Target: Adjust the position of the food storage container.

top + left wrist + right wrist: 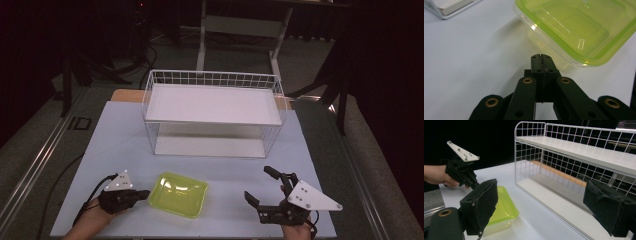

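The container (180, 193) is clear plastic with a yellow-green tint and a brighter green rim, and it lies on a pale bluish-white table (120, 145). Behind the container, the rack (212, 112) is white, with a square wire-grid pattern on its walls and plain white shelves. To both sides of the container, the left gripper (142, 194) and the right gripper (259, 185) are black, each with a light grey plate with small dark dots.

- A lab or recording studio rather than a home.
- Dark curtains (385, 100) close off the sides and back, leaving the room dim.
- A bare white table (120, 145) stands on grey carpet (30, 165).
- Cables (55, 185) trail across the floor.
- Metal stand legs (277, 47) rise behind a white wire rack (212, 112).
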A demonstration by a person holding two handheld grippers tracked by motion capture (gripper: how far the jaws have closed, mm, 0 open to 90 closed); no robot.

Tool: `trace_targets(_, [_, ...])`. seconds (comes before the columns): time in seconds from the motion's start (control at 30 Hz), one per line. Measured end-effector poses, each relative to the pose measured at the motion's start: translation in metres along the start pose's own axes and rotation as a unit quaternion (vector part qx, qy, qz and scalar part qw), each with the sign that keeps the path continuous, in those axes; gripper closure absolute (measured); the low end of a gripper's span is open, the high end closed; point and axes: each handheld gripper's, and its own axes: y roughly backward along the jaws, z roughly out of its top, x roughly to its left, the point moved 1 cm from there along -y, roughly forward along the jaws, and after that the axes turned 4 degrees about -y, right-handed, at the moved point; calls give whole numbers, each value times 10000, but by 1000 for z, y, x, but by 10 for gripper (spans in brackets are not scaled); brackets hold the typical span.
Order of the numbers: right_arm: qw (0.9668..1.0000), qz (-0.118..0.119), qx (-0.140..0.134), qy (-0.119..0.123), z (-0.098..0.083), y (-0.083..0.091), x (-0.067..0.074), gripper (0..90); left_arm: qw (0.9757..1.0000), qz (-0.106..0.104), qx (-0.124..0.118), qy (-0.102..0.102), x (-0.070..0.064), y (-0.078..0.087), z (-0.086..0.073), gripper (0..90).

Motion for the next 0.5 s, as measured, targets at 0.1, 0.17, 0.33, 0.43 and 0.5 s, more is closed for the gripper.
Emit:
trace_targets(0.1, [10000, 7, 0, -35, 0, -1, -1, 125, 10000, -66, 42, -43, -4, -1, 2, 900])
trace_targets(0.17, [10000, 18, 15, -35, -1, -2, -1, 125, 9998, -116, 112, -79, -8, -6, 3, 900])
trace_targets(0.33, [10000, 28, 12, -35, 0, -2, -1, 125, 9997, -202, 86, -60, -10, -13, 6, 900])
trace_targets(0.43, [10000, 22, 10, -31, -1, -1, -1, 125, 9996, -264, 51, -76, -14, -16, 10, 900])
trace_targets(0.5, [10000, 25, 12, -56, -1, -1, -2, 125, 9995, -311, 59, -62, -15, -19, 13, 900])
